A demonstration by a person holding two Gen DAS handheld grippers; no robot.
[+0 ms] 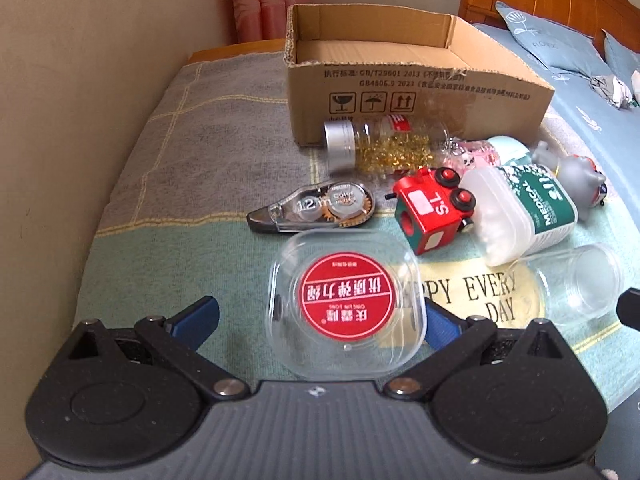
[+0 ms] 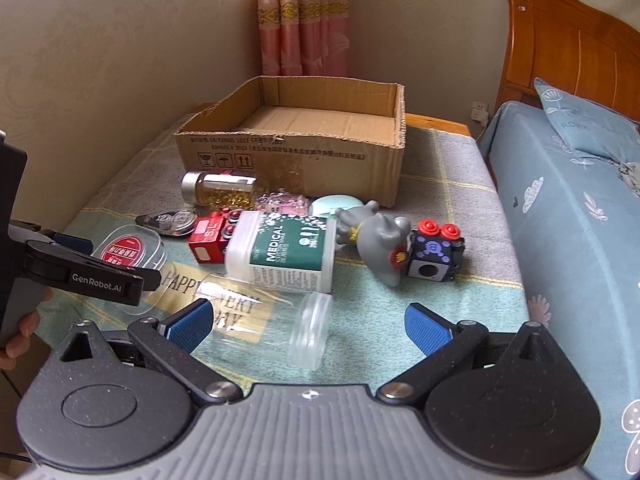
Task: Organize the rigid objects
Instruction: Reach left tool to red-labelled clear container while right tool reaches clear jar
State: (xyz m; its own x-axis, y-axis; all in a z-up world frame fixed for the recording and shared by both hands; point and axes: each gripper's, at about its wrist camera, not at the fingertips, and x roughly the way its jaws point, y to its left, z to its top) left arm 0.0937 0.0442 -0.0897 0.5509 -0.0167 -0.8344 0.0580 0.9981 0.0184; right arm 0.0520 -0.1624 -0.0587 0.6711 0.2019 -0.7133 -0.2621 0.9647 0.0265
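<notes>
My left gripper is open around a clear plastic box with a red round label, which lies flat on the blanket; it also shows in the right wrist view. My right gripper is open and empty, just above an empty clear jar lying on its side. An open cardboard box stands at the back, empty inside. In front of it lie a jar of yellow capsules, a correction tape, a red toy car and a medical cotton bottle.
A grey elephant toy and a black toy cube with red wheels lie at the right. A pink keychain and a mint round case sit by the box. A bed runs along the right; a wall is at the left.
</notes>
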